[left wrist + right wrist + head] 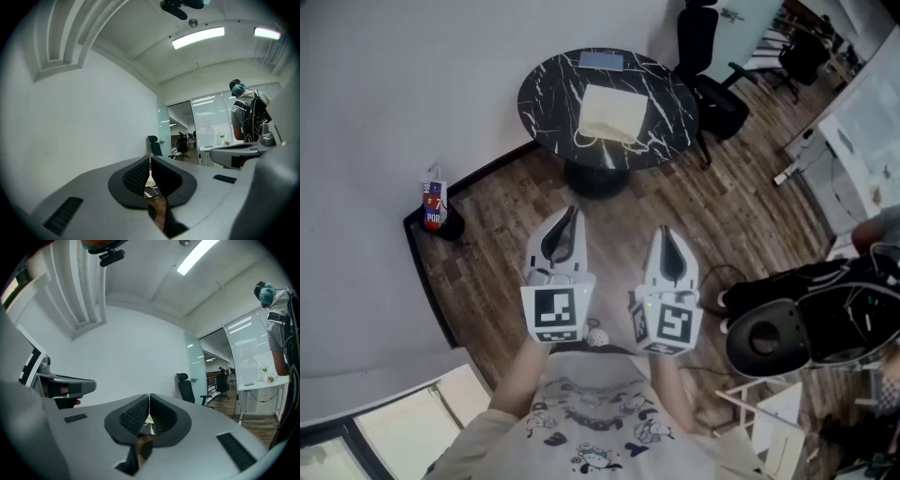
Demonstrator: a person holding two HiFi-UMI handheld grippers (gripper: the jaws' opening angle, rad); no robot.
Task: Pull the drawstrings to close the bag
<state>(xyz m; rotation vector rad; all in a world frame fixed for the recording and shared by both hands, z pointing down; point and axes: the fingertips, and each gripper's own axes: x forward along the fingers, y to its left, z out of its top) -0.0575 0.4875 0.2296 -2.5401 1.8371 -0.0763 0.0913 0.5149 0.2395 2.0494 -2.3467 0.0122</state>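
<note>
The cream drawstring bag (612,113) lies flat in the middle of the round black-marbled tabletop (548,94), its drawstrings (623,143) looped at its 6 o'clock edge. Well apart at 6 o'clock, over the wood floor (741,216), the left gripper (572,214) and right gripper (667,232) sit side by side. The fingers of both are closed together on nothing.

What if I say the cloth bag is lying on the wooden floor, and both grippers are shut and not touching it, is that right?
Not quite. The bag lies on the round black table, not on the floor. The head view shows it. The rest holds: the left gripper and the right gripper are both shut and not touching it.
</note>
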